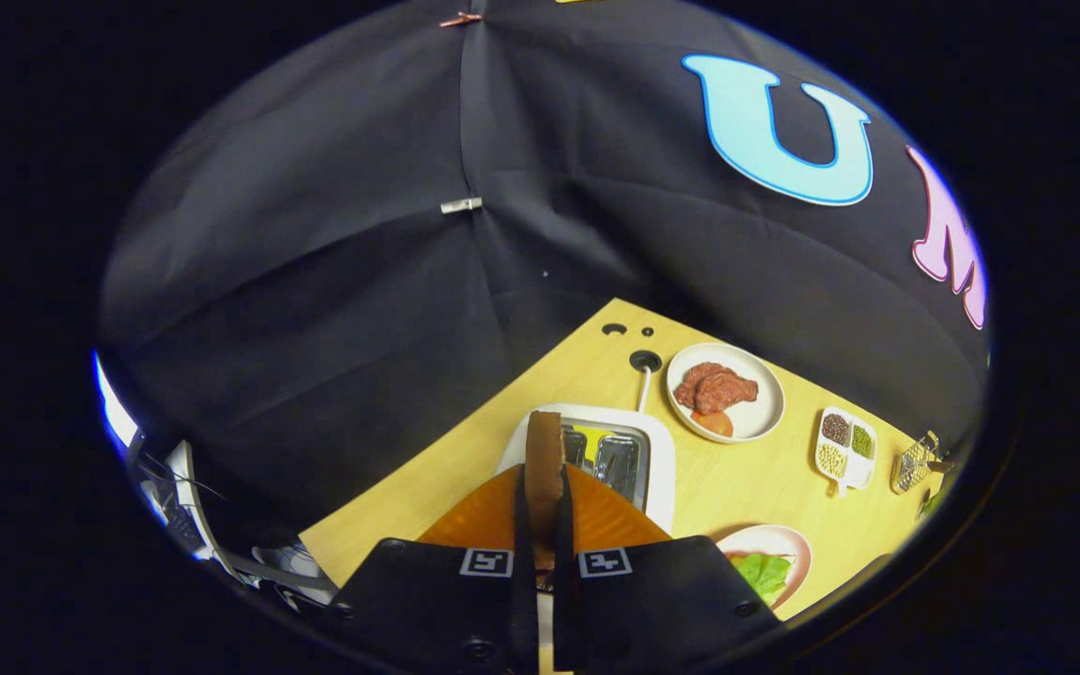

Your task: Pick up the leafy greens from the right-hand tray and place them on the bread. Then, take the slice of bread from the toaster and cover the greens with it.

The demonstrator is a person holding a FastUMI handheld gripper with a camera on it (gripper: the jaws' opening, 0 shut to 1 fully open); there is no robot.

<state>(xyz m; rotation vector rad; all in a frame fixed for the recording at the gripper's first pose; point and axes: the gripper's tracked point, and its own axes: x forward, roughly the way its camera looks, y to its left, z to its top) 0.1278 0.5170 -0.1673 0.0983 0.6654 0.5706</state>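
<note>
My gripper [545, 487] is shut on a slice of bread [544, 445], seen edge-on with its brown crust standing upright between the two fingers. The slice is held just above the white toaster [660, 469], whose metal slots [617, 464] show just right of the bread. The leafy greens [765, 574] lie on a round plate [798, 544] to the right of the fingers, near the table's front. Whether a slice of bread lies under the greens I cannot tell.
On the yellow wooden table [756, 487], a white plate with pieces of meat [718, 389] sits beyond the toaster to the right. Further right are a small divided dish of beans [846, 448] and a wire basket [915, 461]. The toaster's cable runs to a hole [645, 360].
</note>
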